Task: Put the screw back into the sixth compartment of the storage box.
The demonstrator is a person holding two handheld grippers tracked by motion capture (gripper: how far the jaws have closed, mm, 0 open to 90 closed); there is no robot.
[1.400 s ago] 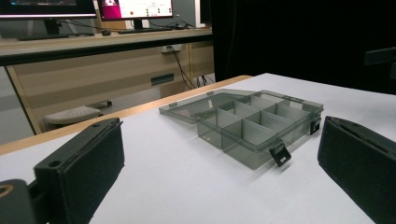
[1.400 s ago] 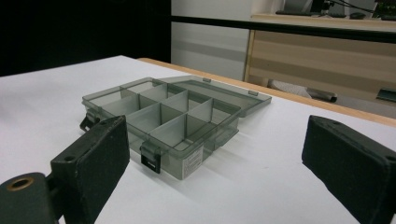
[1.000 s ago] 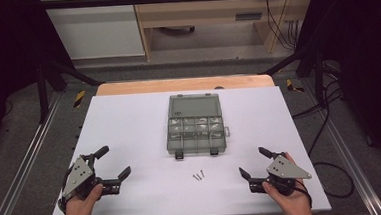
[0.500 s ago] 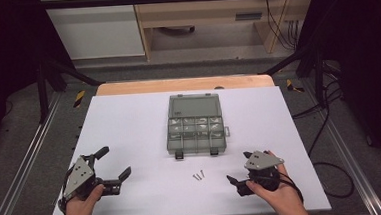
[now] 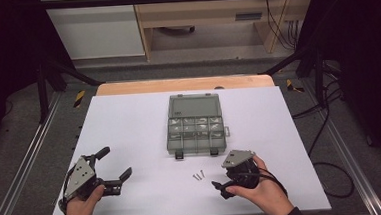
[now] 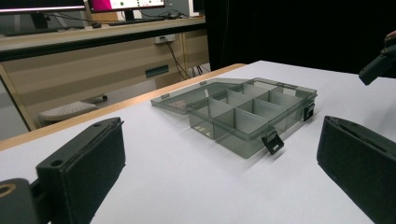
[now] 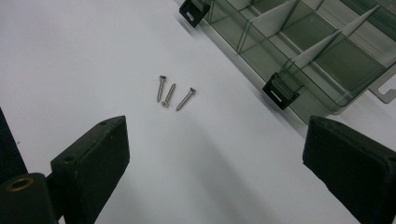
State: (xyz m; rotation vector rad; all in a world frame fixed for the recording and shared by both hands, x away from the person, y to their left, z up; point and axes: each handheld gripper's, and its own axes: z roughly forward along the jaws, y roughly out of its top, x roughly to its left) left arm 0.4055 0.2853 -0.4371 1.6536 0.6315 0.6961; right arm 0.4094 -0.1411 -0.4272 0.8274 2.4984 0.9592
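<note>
Three screws are lying on the white bench — just short of the box's front edge, at about 11 o'clock from the right tongs, which are gaping wide and pointing down at them without touching. The clear box is sitting open at the bench's middle, lid back, its latches hanging at 1 o'clock from the screws. The left tongs are resting wide at the bench's 7 o'clock corner — holding nothing.
</note>
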